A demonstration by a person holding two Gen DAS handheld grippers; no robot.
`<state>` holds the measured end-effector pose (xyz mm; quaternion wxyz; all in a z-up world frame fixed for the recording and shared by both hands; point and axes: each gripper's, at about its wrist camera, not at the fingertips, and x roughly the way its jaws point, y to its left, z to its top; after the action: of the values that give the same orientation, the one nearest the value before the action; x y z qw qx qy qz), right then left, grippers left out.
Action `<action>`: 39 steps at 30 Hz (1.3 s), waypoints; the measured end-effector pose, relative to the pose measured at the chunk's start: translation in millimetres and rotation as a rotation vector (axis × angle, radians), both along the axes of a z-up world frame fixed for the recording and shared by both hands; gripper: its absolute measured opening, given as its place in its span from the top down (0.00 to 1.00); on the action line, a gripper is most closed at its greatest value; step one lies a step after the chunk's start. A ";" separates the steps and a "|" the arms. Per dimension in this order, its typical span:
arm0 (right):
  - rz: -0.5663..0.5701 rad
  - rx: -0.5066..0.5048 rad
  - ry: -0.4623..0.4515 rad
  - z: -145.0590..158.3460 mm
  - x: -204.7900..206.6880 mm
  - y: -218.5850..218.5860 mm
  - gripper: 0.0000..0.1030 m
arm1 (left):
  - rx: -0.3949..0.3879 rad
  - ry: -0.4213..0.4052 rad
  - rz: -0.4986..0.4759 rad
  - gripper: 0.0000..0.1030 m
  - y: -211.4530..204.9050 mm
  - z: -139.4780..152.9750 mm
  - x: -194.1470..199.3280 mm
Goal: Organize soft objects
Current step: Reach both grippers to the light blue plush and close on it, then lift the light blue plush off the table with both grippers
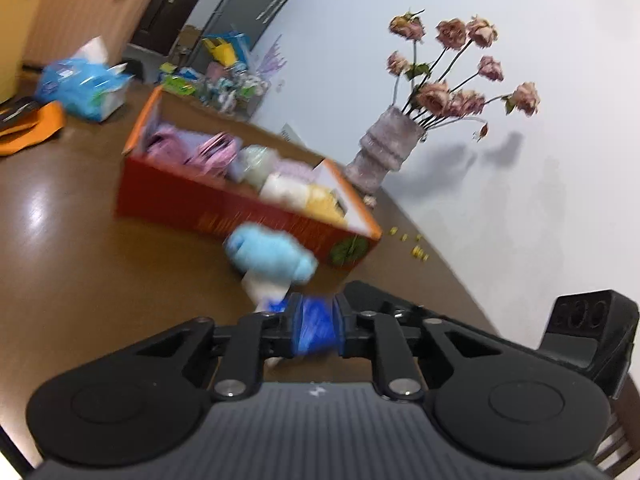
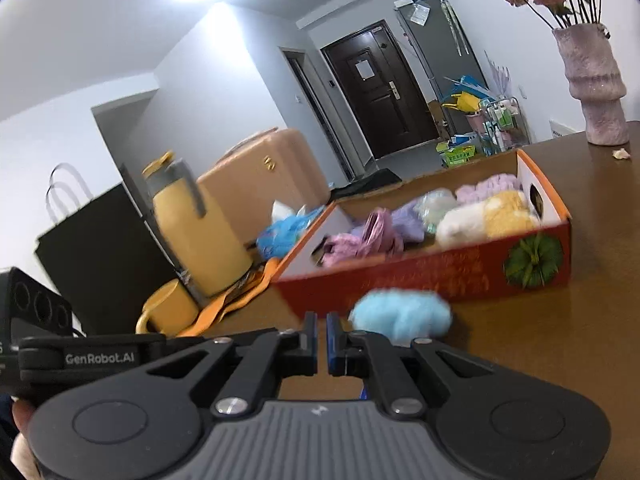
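Note:
A red cardboard box (image 1: 224, 208) on the brown table holds several soft pastel items: pink, purple, white and yellow. It also shows in the right wrist view (image 2: 420, 276). My left gripper (image 1: 316, 322) is shut on a soft toy with a light-blue fluffy head (image 1: 272, 254) and blue-and-white body, held just in front of the box. The same light-blue toy (image 2: 400, 314) appears in the right wrist view, right of my right gripper (image 2: 321, 344). The right gripper is shut and empty, its pads almost touching.
A vase of dried roses (image 1: 384, 152) stands by the wall past the box's right end. A blue tissue pack (image 1: 84, 86) lies far left. A yellow jug (image 2: 196, 228), yellow mug (image 2: 168, 312) and black bag (image 2: 100, 248) stand at the left.

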<state>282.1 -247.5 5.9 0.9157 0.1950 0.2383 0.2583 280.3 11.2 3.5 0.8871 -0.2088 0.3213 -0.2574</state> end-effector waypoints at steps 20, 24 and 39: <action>-0.108 0.260 0.389 -65.4 124.8 -67.7 0.51 | -0.055 0.195 0.106 0.49 -15.7 -28.6 132.5; -0.080 0.330 0.458 -81.5 143.1 -60.9 0.76 | -0.073 0.224 0.096 0.66 -19.3 -40.4 142.0; -0.031 0.095 0.116 -9.0 -10.3 -10.3 0.84 | -0.067 0.075 0.072 0.71 33.7 -21.4 -3.2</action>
<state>271.8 -257.8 -3.2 0.8941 0.2564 0.2753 0.2431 277.1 45.0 -17.9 0.8755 -0.2593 0.3380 -0.2281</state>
